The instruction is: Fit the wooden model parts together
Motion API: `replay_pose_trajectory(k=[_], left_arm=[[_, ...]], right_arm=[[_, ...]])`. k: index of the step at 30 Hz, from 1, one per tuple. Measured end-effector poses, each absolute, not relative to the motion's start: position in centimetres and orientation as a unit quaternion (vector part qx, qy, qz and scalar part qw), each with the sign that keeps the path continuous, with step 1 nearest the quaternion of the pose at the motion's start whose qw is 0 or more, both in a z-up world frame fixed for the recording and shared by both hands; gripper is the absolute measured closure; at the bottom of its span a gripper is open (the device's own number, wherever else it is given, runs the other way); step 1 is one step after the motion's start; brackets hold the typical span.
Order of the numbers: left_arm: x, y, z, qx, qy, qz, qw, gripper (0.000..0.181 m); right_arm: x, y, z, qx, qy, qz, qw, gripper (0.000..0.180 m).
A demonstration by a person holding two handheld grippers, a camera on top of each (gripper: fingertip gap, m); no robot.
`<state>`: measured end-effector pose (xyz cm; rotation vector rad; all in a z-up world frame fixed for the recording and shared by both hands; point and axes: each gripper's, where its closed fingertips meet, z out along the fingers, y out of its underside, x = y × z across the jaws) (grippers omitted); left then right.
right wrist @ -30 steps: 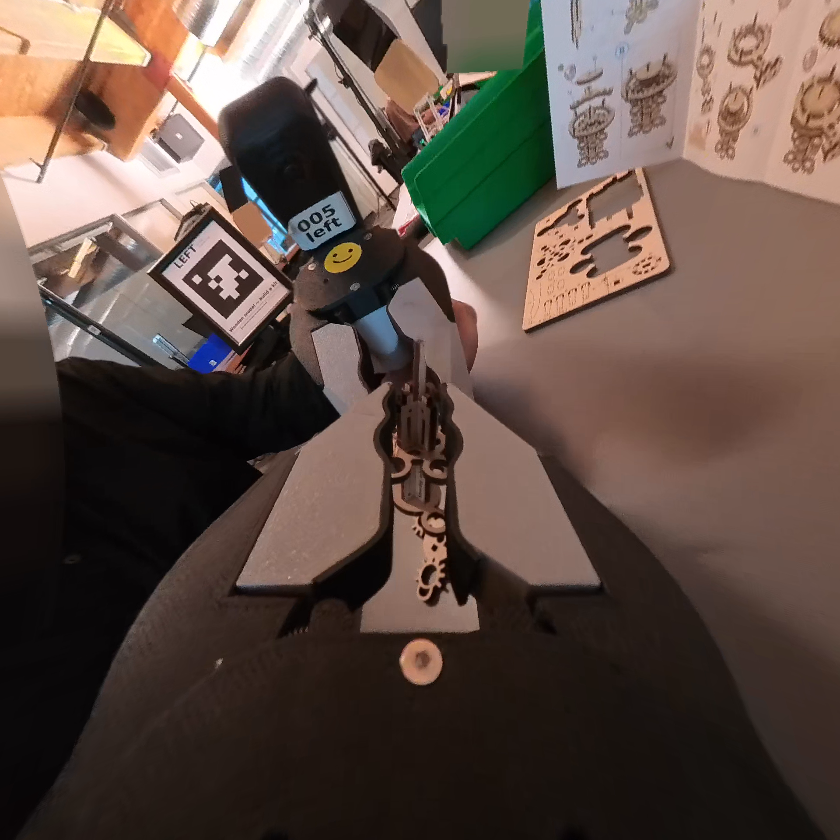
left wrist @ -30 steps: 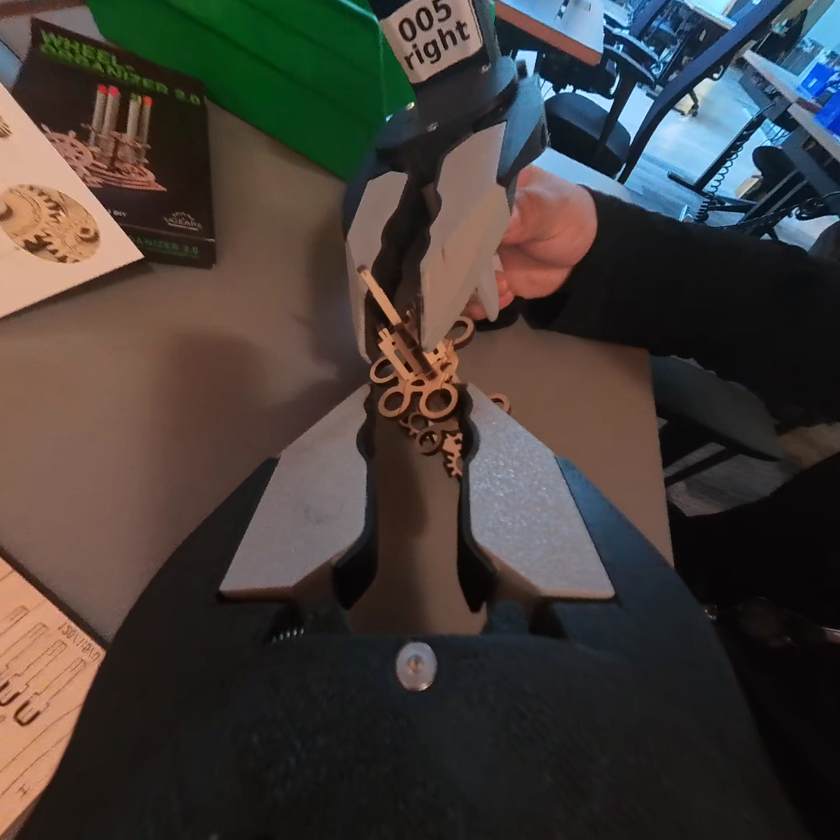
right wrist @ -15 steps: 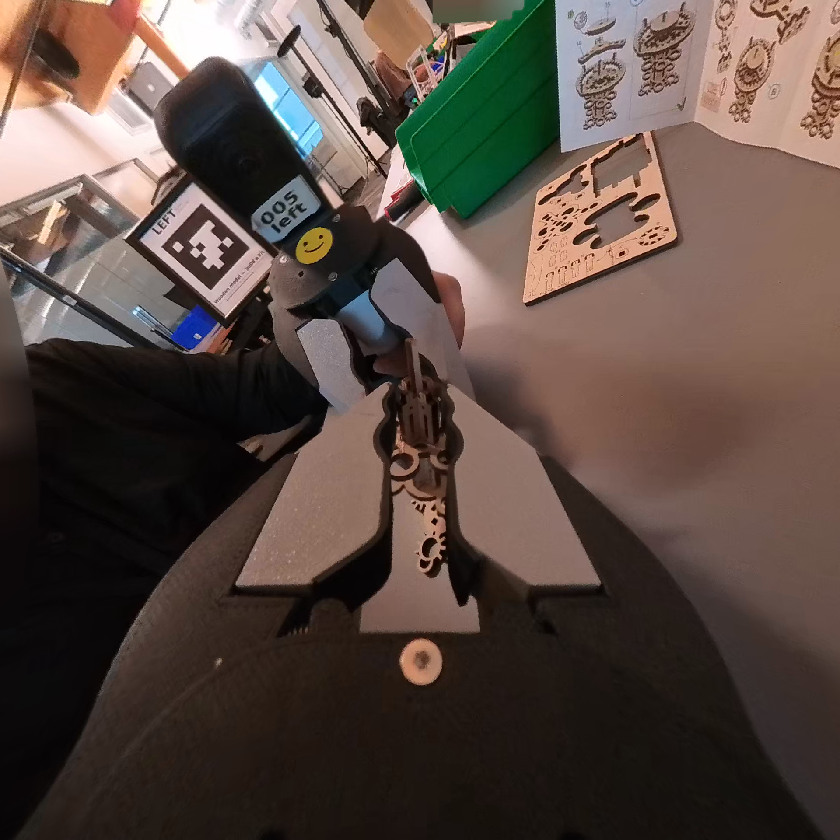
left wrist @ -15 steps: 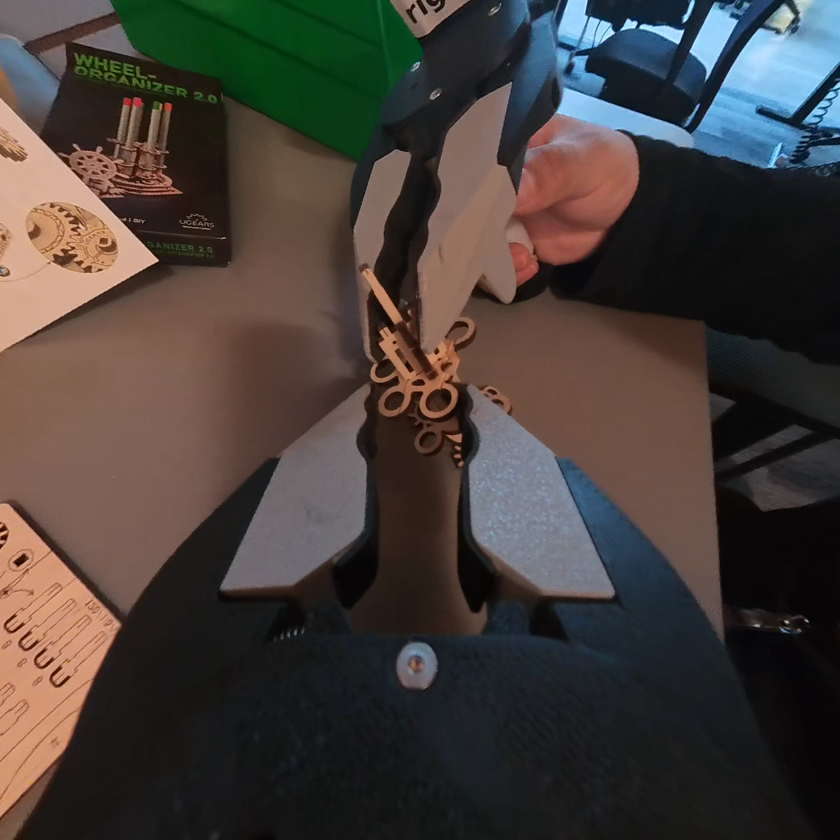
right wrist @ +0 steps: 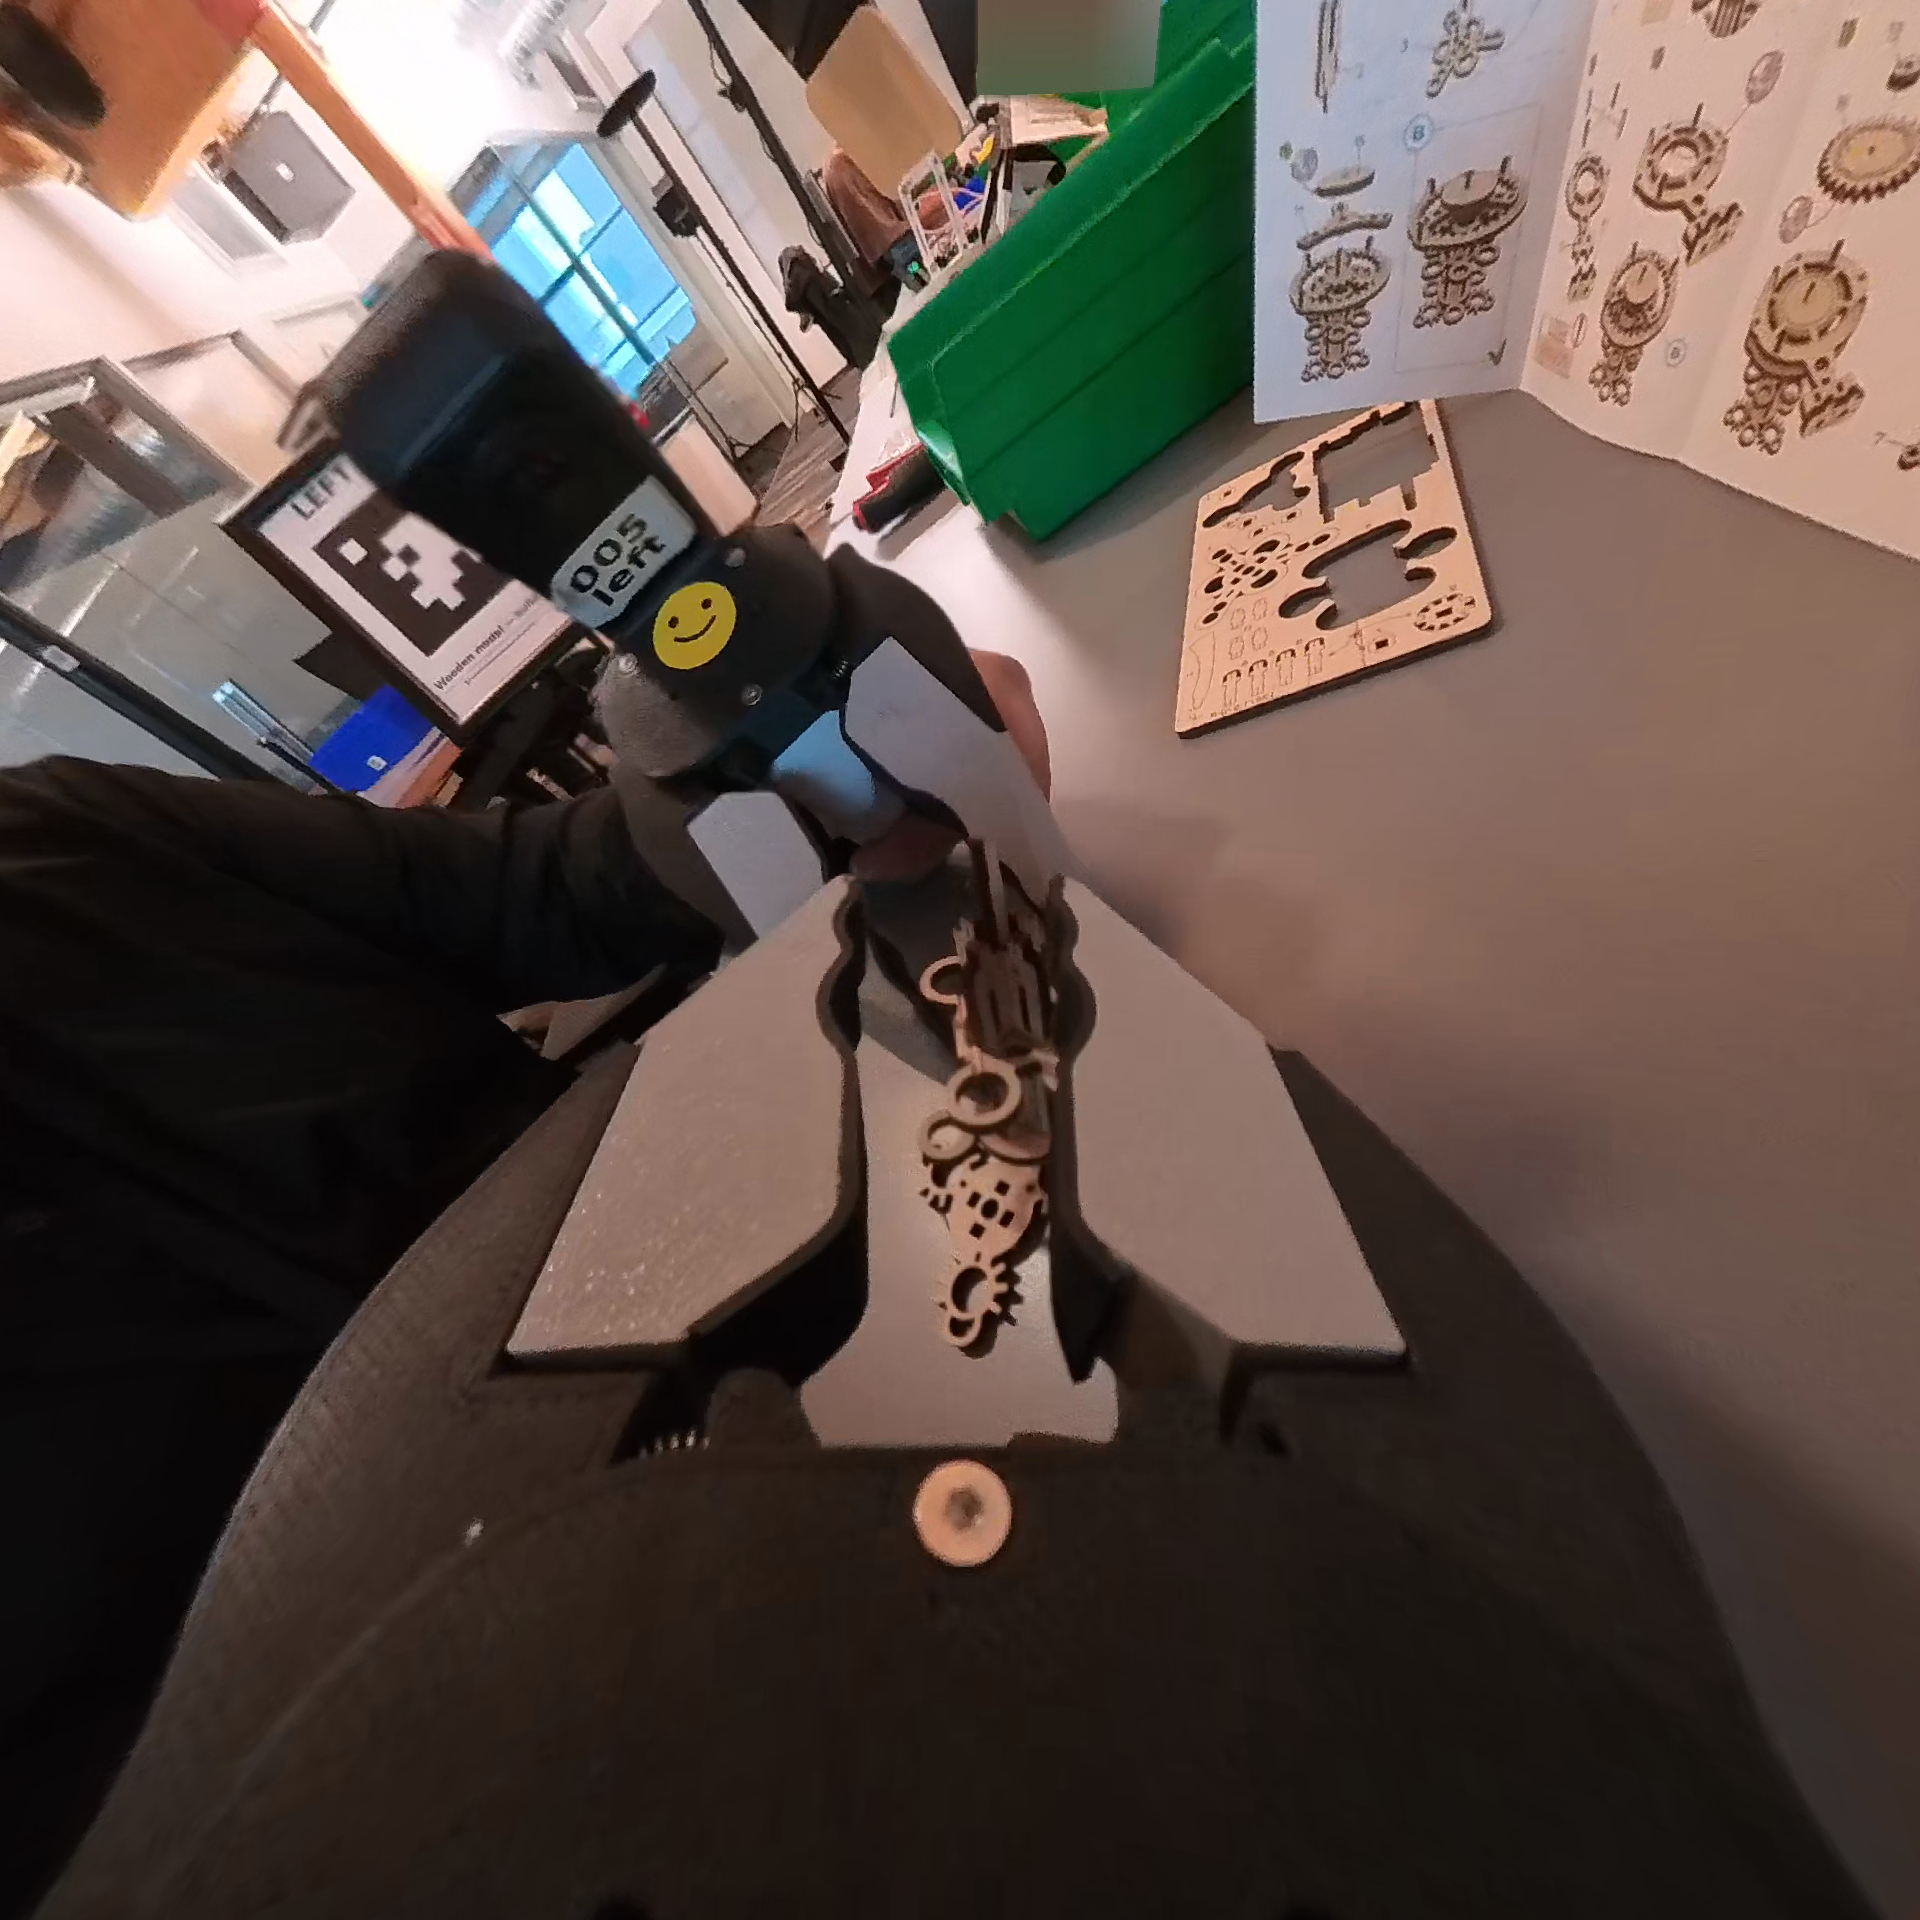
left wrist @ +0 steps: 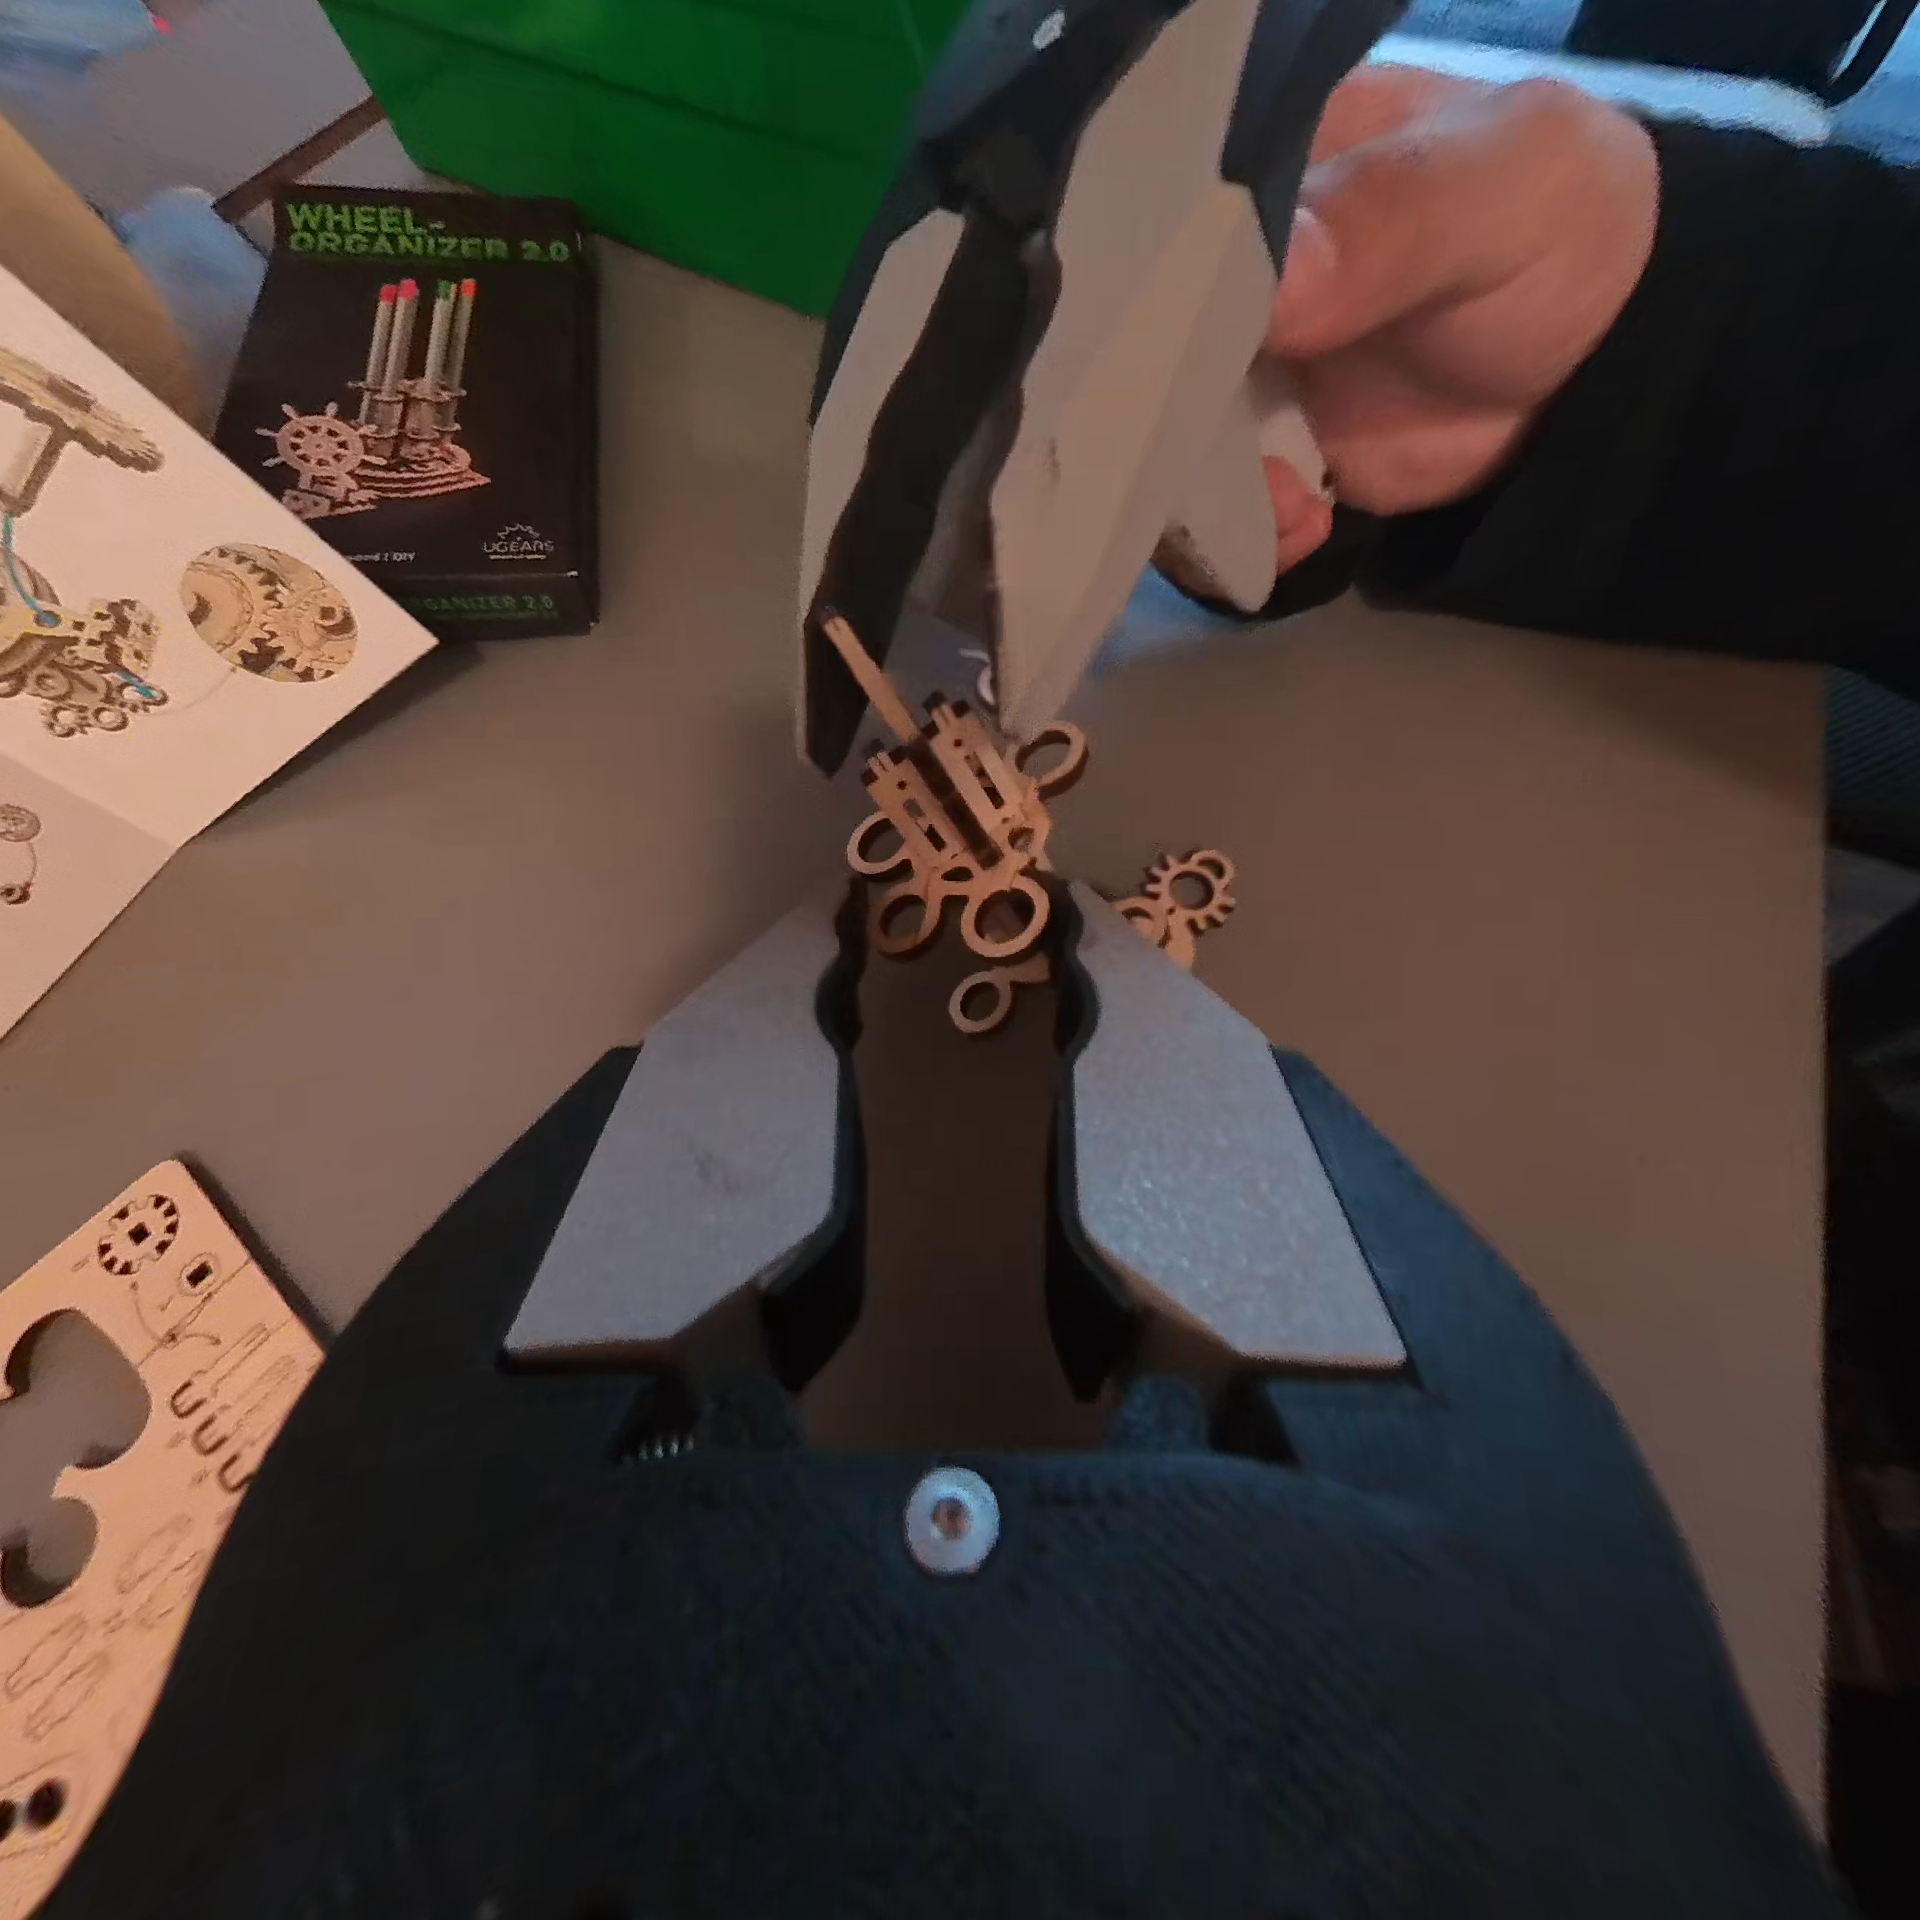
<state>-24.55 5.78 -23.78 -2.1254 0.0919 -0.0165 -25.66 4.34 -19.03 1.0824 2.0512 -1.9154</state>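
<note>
A small wooden assembly (left wrist: 951, 821) of looped and slotted plywood parts, with a thin stick on top, is held above the grey table (left wrist: 520, 935). My left gripper (left wrist: 956, 920) is shut on its lower loops. My right gripper (left wrist: 920, 732) comes down from above with its jaws apart around the stick and upper part. In the right wrist view my right gripper (right wrist: 956, 914) is open, and the assembly (right wrist: 987, 1122) lies along the inside of its right finger. A gear-shaped part (left wrist: 1179, 899) sticks out behind my left gripper's right finger.
A green bin (left wrist: 644, 125) stands at the back. A black kit box (left wrist: 416, 416) and a white instruction sheet (left wrist: 156, 623) lie to the left. A punched plywood sheet (right wrist: 1340, 582) lies on the table. A hand (left wrist: 1434, 291) holds the right gripper. The table edge (left wrist: 1818, 1039) is close on the right. Left tips to right tips: about 5 cm.
My right gripper's jaws have spread apart and no longer clamp the assembly. My left gripper keeps hold of it. Both views have shifted a little over the table.
</note>
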Motion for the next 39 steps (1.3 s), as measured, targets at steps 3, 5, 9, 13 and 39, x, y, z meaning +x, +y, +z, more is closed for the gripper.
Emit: replay_pose_trajectory(k=[3,5,9,13,39], left_arm=[[-24.2,5.8,-22.8,-0.858,0.017,-0.06,0.51,0.149],[-23.7,5.7,-22.5,-0.851,0.01,-0.093,0.516,0.149],[-23.1,5.7,-22.6,-0.85,0.012,-0.117,0.513,0.148],[-23.1,5.8,-22.9,-0.855,0.012,-0.105,0.507,0.148],[-24.6,5.0,-18.6,-0.781,-0.027,-0.164,0.602,0.141]], right_arm=[[-25.2,4.1,-18.9,0.345,0.692,-0.632,0.059,0.148],[-24.9,3.6,-19.1,0.335,0.706,-0.622,0.051,0.148],[-24.9,3.3,-20.3,0.334,0.738,-0.587,0.019,0.16],[-25.0,3.5,-20.7,0.342,0.744,-0.574,0.015,0.164],[-25.4,6.2,-17.8,0.418,0.544,-0.693,0.222,0.166]])
